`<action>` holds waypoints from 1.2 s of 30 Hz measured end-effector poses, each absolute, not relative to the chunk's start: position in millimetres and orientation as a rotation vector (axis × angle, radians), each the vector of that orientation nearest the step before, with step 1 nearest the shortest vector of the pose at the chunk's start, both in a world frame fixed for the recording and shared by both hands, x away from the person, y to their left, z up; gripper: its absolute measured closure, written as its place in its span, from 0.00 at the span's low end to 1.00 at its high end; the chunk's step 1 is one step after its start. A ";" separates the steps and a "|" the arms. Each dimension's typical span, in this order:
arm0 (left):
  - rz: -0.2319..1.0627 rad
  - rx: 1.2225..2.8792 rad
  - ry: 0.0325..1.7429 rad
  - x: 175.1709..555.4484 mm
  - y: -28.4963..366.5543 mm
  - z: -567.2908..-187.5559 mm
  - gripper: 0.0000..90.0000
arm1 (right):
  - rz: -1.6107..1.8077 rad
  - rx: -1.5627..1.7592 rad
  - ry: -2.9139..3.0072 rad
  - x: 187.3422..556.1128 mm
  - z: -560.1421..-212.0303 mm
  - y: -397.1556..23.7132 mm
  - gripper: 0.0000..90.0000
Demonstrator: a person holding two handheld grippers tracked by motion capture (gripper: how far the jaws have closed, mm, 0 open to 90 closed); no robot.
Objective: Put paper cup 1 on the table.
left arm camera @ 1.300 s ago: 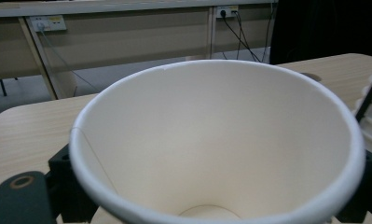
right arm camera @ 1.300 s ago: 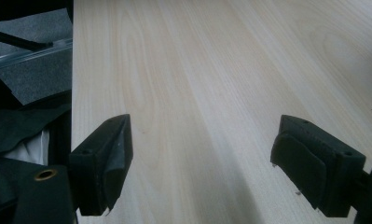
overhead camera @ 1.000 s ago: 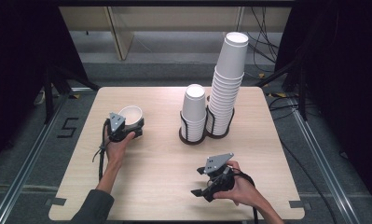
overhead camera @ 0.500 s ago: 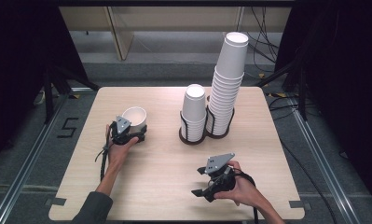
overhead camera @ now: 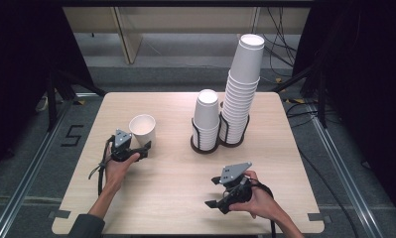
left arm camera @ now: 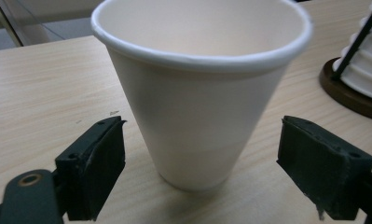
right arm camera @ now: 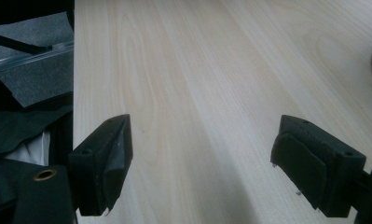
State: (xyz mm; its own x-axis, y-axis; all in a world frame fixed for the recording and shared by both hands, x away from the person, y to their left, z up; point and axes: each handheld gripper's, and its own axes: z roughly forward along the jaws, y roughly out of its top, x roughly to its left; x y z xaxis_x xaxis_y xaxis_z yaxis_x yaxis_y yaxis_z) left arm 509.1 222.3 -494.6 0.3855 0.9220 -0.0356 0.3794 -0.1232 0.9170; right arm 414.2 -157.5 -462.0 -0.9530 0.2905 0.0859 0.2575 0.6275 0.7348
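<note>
Left gripper [overhead camera: 143,148] is lined up on the single cup [overhead camera: 142,130], which stands upright, mouth up, on the left half of the table [overhead camera: 175,178], well apart from the two stacks in the holder [overhead camera: 205,146]. In the left gripper view the cup [left arm camera: 202,93] sits between the jaws, a bit nearer the left pad [left arm camera: 97,163], with a gap on both sides. The jaws have just been closing in, but neither pad is on the wall yet, so nothing is held. My take on doing this well: shift the hand a touch so the cup is centred, otherwise the near pad lands first and shoves it sideways or tips it. Paper cups are light and squishy, so close gently, just enough to hold and not dent the wall. The pads look set around the lower half, and I'd take it slightly higher so it doesn't pivot when lifted. Lift straight up and keep it level. Right gripper [overhead camera: 213,192] is parked near the front edge on the right, jaws wide apart over bare wood and holding nothing. It's out of the way, so leave it there.
</note>
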 end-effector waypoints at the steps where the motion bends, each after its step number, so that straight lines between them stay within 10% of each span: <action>1: 0.722 1.683 1.153 504.7 222.3 -492.8 0.16 | 1.260 0.484 2.789 414.3 -461.9 -157.9 0.22; 36: 0.550 1.734 0.990 362.0 178.6 -490.4 0.16 | 1.228 0.636 2.693 418.8 -458.0 -174.4 0.23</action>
State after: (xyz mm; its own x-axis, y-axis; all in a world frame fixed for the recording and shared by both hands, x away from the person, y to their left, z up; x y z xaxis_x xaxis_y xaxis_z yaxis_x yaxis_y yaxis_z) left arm 362.0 178.6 -490.4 0.5575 0.8252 -0.0904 0.3588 -0.1413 0.9227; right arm 418.8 -174.4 -458.0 -0.9055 0.4187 0.0684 0.3263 0.5843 0.7430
